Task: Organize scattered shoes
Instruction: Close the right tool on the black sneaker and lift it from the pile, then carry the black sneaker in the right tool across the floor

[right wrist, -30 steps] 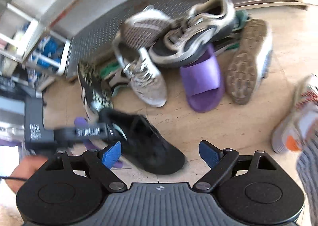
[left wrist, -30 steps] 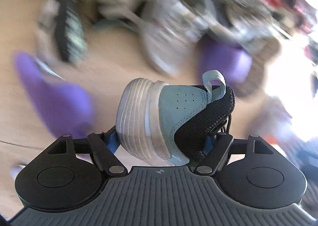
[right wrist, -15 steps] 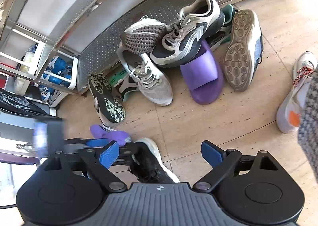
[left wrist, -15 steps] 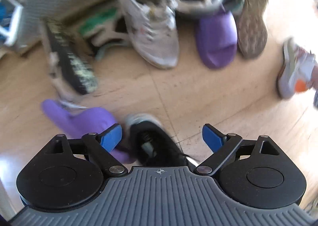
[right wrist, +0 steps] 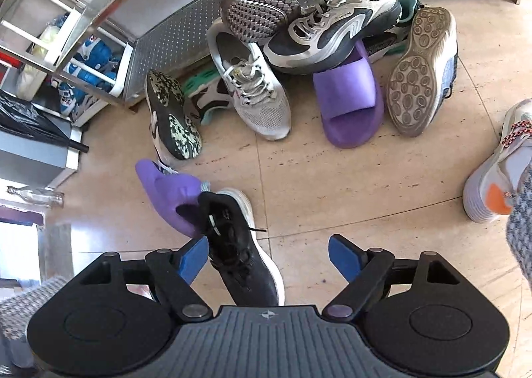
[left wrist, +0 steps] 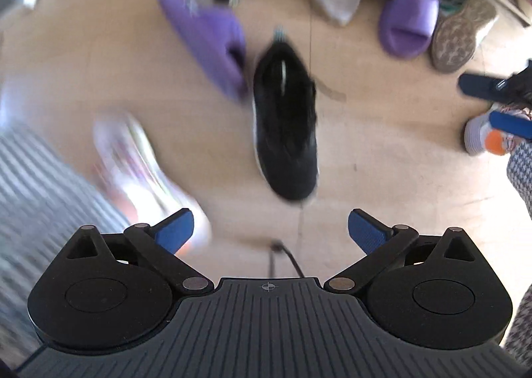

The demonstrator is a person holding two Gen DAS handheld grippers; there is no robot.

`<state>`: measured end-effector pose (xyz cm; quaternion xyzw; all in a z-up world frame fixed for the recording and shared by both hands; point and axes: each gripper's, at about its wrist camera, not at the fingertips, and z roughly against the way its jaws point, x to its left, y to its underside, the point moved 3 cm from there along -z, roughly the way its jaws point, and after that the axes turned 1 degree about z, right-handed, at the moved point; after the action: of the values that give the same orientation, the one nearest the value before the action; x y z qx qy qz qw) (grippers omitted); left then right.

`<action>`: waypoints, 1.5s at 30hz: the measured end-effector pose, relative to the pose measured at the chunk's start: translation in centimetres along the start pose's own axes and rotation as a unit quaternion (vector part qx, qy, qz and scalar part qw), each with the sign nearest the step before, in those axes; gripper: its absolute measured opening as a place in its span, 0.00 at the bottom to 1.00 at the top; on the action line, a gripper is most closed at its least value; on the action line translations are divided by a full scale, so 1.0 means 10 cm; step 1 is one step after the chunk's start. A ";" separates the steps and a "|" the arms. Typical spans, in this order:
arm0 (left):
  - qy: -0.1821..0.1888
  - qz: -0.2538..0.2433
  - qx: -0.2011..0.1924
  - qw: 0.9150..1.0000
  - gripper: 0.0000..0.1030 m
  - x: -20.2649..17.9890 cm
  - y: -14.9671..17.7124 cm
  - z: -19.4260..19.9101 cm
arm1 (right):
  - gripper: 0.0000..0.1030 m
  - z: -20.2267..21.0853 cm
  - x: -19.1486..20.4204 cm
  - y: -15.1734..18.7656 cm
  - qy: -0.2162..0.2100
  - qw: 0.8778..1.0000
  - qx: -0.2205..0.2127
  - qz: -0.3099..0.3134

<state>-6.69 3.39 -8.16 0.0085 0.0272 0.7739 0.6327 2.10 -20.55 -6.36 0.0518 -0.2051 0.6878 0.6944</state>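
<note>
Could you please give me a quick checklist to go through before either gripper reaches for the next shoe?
1. Left gripper open and empty: ok.
2. Right gripper open and empty: ok.
3. Black sneaker resting on the floor, outside both grippers: ok.
4. Black sneaker apart from the near purple slide: not ok, they touch.
5. Second purple slide free to lift: not ok, a grey sneaker overlaps it.
6. Black sneaker's mate located: cannot tell.

Bright daylight; left wrist view motion-blurred, right wrist view sharp; fisheye bending at edges; glare at left edge.
</note>
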 end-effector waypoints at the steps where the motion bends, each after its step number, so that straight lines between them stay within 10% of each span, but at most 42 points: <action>1: 0.000 -0.010 -0.004 1.000 0.98 -0.01 -0.02 -0.01 | 0.69 -0.02 0.01 0.00 0.000 1.000 0.002 0.011; 5: -0.046 -0.031 -0.036 0.998 0.99 0.12 -0.23 -0.14 | 0.38 -0.26 0.11 0.04 -0.003 0.998 0.025 0.050; 12: -0.046 0.111 0.018 0.993 0.98 0.79 -0.61 -0.52 | 0.41 -1.04 0.31 0.05 -0.013 0.993 0.088 0.080; 18: -0.055 0.073 0.010 0.996 0.99 0.74 -0.69 -0.49 | 0.40 -1.49 0.47 -0.04 -0.002 0.984 0.092 0.151; 26: -0.052 0.001 0.022 0.998 0.99 0.55 -0.73 -0.60 | 0.38 -1.85 0.70 0.00 0.024 0.941 0.132 0.311; 33: -0.043 0.023 0.028 0.998 0.99 0.60 -0.76 -0.62 | 0.04 -2.05 0.85 0.08 0.034 0.888 0.153 0.433; 45: -0.053 0.070 0.017 0.996 0.99 0.74 -0.77 -0.56 | 0.04 -1.85 1.07 -0.23 0.000 0.939 0.132 0.317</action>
<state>-0.90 11.98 -14.28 0.0618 0.0063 0.8144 0.5770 8.00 -4.16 -18.90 0.0755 -0.1184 0.8930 0.4276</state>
